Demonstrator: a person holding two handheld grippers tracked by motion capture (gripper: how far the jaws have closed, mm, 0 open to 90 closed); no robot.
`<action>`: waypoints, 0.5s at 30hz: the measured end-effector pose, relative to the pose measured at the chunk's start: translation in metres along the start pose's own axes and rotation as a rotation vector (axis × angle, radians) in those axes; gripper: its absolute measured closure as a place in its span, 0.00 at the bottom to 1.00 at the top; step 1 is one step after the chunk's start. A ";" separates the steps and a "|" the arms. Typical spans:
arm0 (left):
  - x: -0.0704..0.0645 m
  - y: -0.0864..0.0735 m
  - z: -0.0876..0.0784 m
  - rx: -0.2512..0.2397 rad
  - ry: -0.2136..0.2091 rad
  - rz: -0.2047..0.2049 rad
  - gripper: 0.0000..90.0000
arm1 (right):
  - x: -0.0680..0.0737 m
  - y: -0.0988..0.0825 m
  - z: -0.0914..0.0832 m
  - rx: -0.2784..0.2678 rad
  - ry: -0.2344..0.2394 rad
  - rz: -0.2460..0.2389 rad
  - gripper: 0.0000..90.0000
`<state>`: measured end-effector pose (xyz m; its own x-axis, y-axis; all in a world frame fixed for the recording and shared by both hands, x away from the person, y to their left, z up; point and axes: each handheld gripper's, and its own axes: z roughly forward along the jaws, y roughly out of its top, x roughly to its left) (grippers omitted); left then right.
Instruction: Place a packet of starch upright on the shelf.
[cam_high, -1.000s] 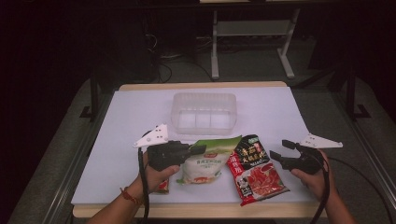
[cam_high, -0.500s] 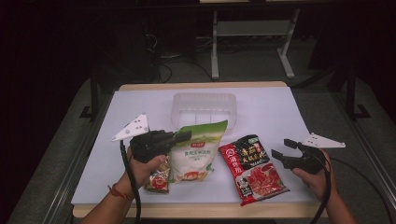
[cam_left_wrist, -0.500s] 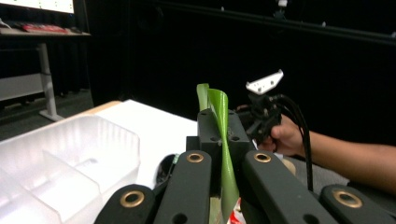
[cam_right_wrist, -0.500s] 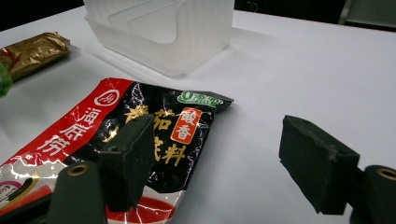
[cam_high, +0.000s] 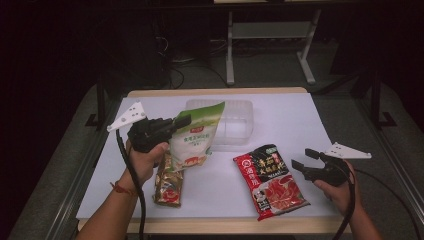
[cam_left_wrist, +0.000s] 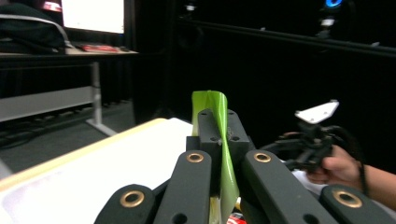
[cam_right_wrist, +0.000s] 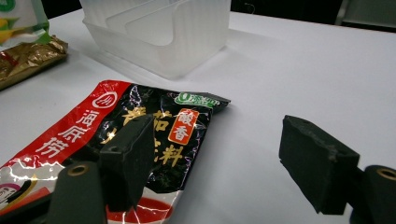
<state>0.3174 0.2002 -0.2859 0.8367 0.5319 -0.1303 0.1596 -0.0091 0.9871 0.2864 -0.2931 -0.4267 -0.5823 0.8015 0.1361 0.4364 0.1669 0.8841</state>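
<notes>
The left gripper (cam_high: 183, 121) pinches the green pouch (cam_high: 196, 135) by its edge — the hanging weight could slip free; the right gripper (cam_high: 304, 159), at four o'clock, gapes empty.

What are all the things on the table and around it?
green and white packet: 1, lifted at the table's left, pinched at its top edge
gold packet: 1, brown-gold, flat at front left
red and black packet: 1, flat at front right
clear plastic bin: 1, see-through, table's middle back
table: 1, white top
left gripper: 1, black, shut on the green packet
right gripper: 1, black, open beside the red packet
</notes>
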 end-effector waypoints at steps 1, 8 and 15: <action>0.002 0.002 0.002 0.001 0.009 -0.003 1.00 | 0.000 0.000 0.000 0.001 0.000 0.003 0.29; 0.019 0.017 0.013 0.002 0.084 0.004 1.00 | 0.000 0.000 0.000 -0.004 0.002 0.003 0.29; 0.040 0.027 0.033 0.009 0.161 -0.020 1.00 | -0.001 0.000 -0.001 -0.016 0.004 0.008 0.28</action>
<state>0.3725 0.1938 -0.2678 0.7385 0.6610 -0.1328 0.1804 -0.0040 0.9836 0.2865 -0.2950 -0.4261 -0.5819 0.8003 0.1448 0.4299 0.1515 0.8901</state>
